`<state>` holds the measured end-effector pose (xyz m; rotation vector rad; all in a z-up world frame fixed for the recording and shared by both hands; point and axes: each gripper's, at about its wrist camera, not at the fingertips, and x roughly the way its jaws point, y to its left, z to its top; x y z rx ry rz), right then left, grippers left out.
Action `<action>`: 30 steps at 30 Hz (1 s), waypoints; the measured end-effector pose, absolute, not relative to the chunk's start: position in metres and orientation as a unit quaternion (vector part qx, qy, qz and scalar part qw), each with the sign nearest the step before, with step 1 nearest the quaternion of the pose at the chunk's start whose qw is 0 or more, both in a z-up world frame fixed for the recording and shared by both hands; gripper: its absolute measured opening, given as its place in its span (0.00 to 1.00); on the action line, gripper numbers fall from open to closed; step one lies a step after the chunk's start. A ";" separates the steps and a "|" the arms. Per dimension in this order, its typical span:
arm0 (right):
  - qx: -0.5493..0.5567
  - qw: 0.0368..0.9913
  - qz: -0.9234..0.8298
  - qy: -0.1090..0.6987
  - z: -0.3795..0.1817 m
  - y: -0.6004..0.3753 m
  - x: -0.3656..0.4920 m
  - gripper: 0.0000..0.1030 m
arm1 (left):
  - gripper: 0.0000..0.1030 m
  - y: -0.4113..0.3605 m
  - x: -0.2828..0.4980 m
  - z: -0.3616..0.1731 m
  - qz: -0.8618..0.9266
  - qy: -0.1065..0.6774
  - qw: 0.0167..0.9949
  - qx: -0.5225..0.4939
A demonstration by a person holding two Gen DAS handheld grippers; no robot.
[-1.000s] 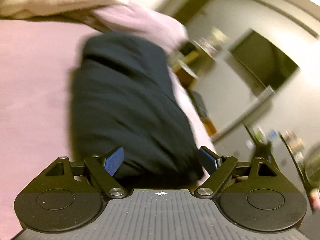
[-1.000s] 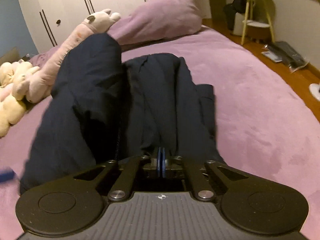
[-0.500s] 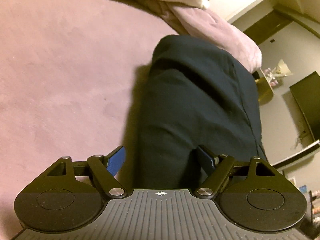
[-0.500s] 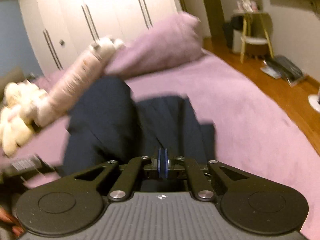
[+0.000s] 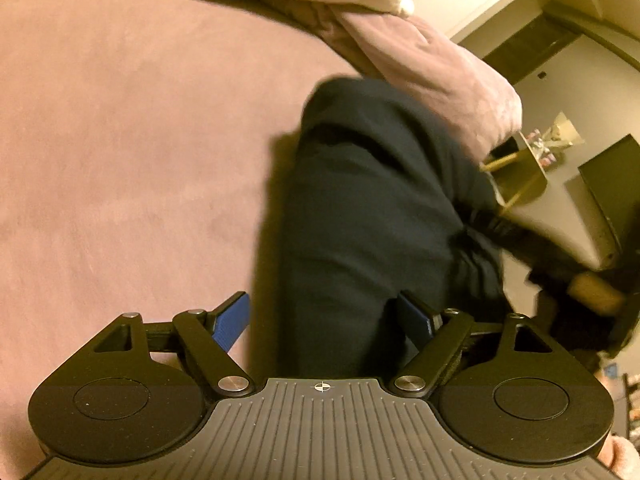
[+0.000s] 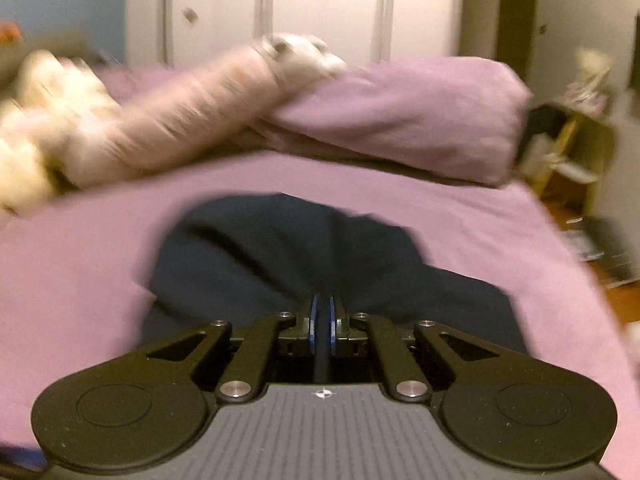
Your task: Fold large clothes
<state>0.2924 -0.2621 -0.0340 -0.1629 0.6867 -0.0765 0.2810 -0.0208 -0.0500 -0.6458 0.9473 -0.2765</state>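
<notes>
A large dark navy garment (image 5: 372, 216) lies in a long folded heap on the pink bed cover (image 5: 120, 140). My left gripper (image 5: 324, 320) is open, its blue pads on either side of the garment's near end, not closed on it. In the right wrist view the same garment (image 6: 260, 256) is bunched into folds that run into my right gripper (image 6: 321, 312). That gripper is shut on a pinch of the dark cloth, and the cloth is pulled taut toward it.
A pink pillow (image 6: 400, 120) and a long plush toy (image 6: 180, 112) lie at the head of the bed. White wardrobe doors (image 6: 320, 8) stand behind. A yellow side table (image 6: 572, 148) and the wooden floor are off the bed's right edge.
My right gripper has lifted and pulled the pinched cloth, so the raised fold on the left has come down and the garment looks bunched. The left view has swung over the bed, jaws still open.
</notes>
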 end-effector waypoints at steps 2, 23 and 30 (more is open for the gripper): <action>-0.103 0.932 -0.085 0.338 -0.055 -0.279 0.292 0.04 | 0.82 -0.023 0.287 -0.045 -0.119 0.431 0.844 -0.297; -0.013 0.954 -0.113 0.278 -0.074 -0.328 0.258 0.08 | 0.95 -0.095 0.330 -0.047 -0.039 0.379 0.899 -0.215; -0.062 0.962 -0.102 0.244 -0.070 -0.316 0.174 0.15 | 0.95 -0.071 0.284 -0.040 -0.036 0.389 0.882 -0.262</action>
